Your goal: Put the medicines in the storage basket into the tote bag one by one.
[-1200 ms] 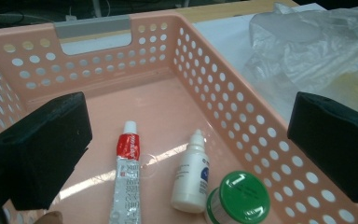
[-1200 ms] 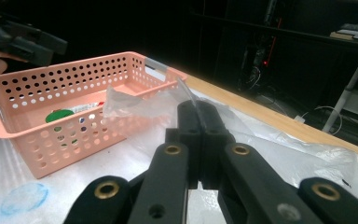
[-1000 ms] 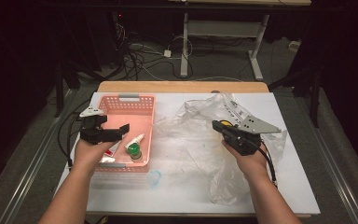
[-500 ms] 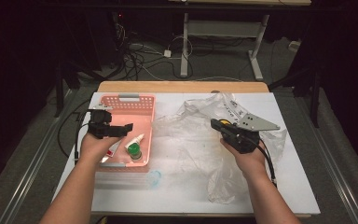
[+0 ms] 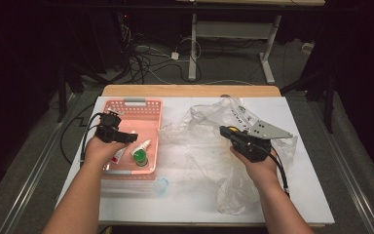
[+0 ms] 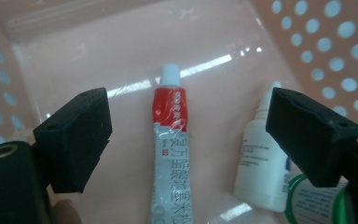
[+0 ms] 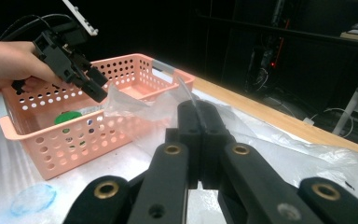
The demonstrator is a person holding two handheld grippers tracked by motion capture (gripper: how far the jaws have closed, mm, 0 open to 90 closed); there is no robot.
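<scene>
A pink perforated basket (image 5: 141,105) sits at the table's left. In it lie a red-and-silver tube (image 6: 168,140), a white dropper bottle (image 6: 261,163) and a green-capped bottle (image 6: 314,200). My left gripper (image 6: 189,126) is low inside the basket. Its jaws stand on either side of the tube without touching it, and they have just been closing. From above, the left gripper (image 5: 129,139) points right, over the tube (image 5: 119,153). My right gripper (image 7: 199,112) is shut on a fold of the clear plastic bag (image 7: 135,105). That bag (image 5: 199,131) spreads over the table's middle and right.
A pale blue round lid (image 5: 160,185) lies on the white table in front of the basket. The wooden far edge (image 5: 190,90) borders the table. Beyond it are cables and table legs on a dark floor. The left gripper (image 7: 95,88) hangs over the basket (image 7: 74,140).
My left gripper has moved from the basket's left rim down into the basket, over the tube. The right hand and the bag have stayed still.
</scene>
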